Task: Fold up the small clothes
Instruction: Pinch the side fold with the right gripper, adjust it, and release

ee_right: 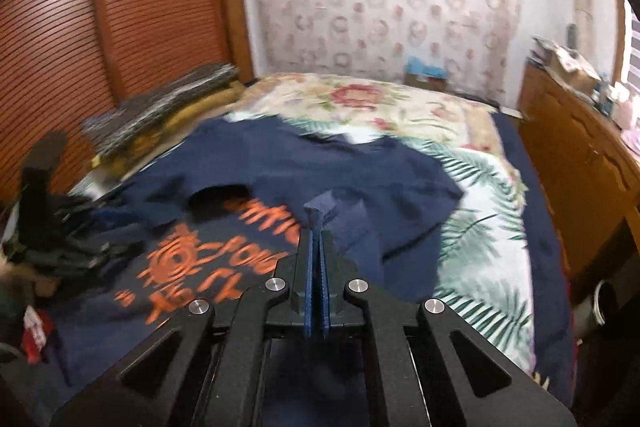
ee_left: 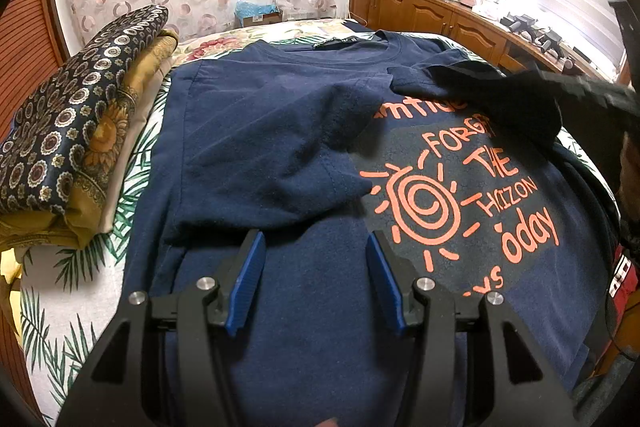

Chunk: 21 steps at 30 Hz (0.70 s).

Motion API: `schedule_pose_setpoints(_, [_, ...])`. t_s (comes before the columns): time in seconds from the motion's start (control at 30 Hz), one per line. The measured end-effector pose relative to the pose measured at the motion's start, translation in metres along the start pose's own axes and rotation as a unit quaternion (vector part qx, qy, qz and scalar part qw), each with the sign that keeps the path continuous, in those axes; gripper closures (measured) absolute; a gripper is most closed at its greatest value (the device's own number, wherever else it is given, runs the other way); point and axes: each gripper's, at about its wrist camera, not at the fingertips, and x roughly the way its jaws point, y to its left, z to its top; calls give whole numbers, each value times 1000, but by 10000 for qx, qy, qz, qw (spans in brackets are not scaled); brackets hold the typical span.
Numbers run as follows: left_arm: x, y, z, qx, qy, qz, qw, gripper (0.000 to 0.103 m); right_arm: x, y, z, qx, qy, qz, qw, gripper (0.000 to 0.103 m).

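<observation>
A navy T-shirt [ee_left: 260,131] with an orange sun print [ee_left: 424,203] lies face up on the bed. Its left side and sleeve are folded in over the chest. My left gripper [ee_left: 314,259] hovers low over the shirt's lower middle, jaws open with nothing between the blue pads [ee_left: 250,267]. In the right wrist view my right gripper [ee_right: 318,227] is shut on the hem of the T-shirt's [ee_right: 280,163] right sleeve [ee_right: 348,223], and the picture is blurred by motion. From the left wrist view, that gripper [ee_left: 472,87] shows as a dark blur over the right shoulder.
A stack of folded patterned cloth [ee_left: 80,131] sits at the bed's left edge beside a louvred wooden door [ee_right: 120,7]. The leaf-print bedsheet [ee_right: 480,211] shows to the shirt's right. Wooden cabinets [ee_left: 420,11] with clutter on top run along the right wall.
</observation>
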Motion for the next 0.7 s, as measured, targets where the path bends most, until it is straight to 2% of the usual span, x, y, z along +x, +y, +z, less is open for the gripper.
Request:
schedule_pose_setpoints(0.1, [0, 0, 0, -3, -1, -3, 10000, 51, 4, 17, -15, -116, 258, 246, 9993, 103])
schedule_pose_setpoints(0.17, [0, 0, 0, -3, -1, -3, 10000, 51, 9, 26, -25, -250, 436, 222, 9985, 102])
schedule_pose_setpoints(0.3, [0, 0, 0, -2, -1, 0, 10000, 51, 15, 33, -38, -292, 692, 284, 9968, 87])
schedule_pose_setpoints(0.33, [0, 0, 0, -3, -1, -1, 10000, 51, 13, 32, -40, -274, 690, 268, 9969, 84])
schedule_pose_setpoints(0.4, [0, 0, 0, -2, -1, 3, 10000, 51, 9, 31, -39, -246, 639, 384, 9969, 83])
schedule_pose_setpoints(0.5, [-2, 0, 0, -8, -22, 25, 10000, 51, 1, 27, -33, -255, 489, 238, 9982, 77])
schedule_pose_setpoints(0.67, [-18, 8, 11, -68, -296, 69, 9995, 51, -3, 2, -17, -110, 268, -219, 9993, 54])
schedule_pose_setpoints(0.7, [-21, 10, 17, -57, -350, 99, 9993, 51, -1, -6, -13, -81, 233, -315, 9992, 53])
